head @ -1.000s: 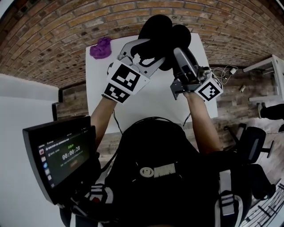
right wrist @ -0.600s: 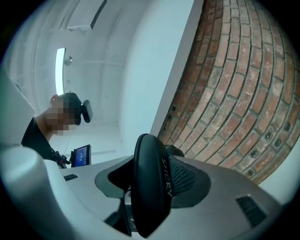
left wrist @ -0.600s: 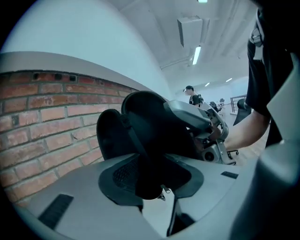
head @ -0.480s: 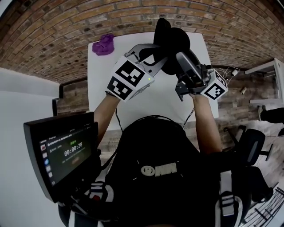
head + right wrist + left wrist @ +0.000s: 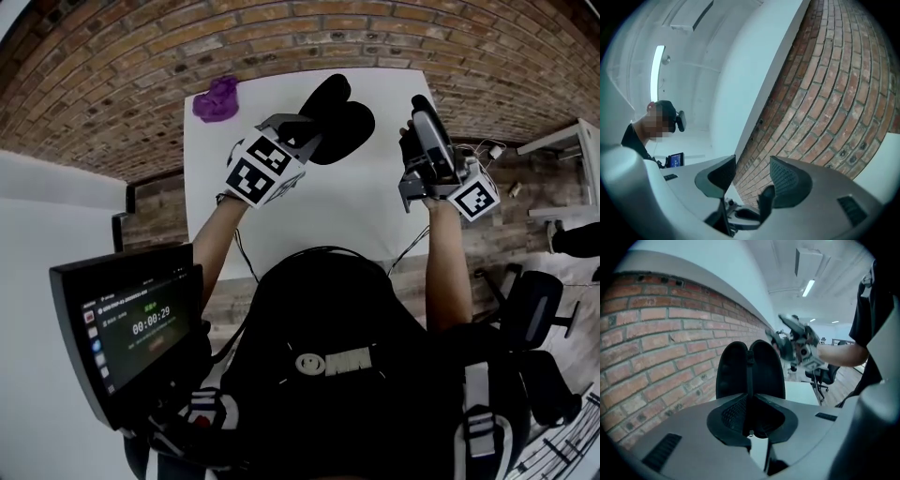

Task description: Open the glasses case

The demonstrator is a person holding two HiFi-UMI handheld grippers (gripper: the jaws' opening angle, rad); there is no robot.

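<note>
The black glasses case [image 5: 336,117] is spread open, its two halves side by side over the white table [image 5: 281,216]. Whether it rests on the table I cannot tell. My left gripper [image 5: 302,128] has just been closing, and its pads now pinch the case's middle fold. In the left gripper view the two halves [image 5: 750,369] rise past the jaws [image 5: 749,417]. My right gripper [image 5: 419,111] is off to the right, apart from the case, tilted up toward the brick wall. Its jaws [image 5: 747,180] stand open with nothing between them.
A purple lump [image 5: 216,98] lies at the table's back left corner. A tablet screen [image 5: 131,328] hangs at my lower left. White furniture [image 5: 562,141] and a cable [image 5: 478,150] are at the right. The right gripper [image 5: 797,341] also shows in the left gripper view.
The left gripper has sunk toward the table with the open case. The right gripper has left the case and swung to the right. The case halves now lie wider apart.
</note>
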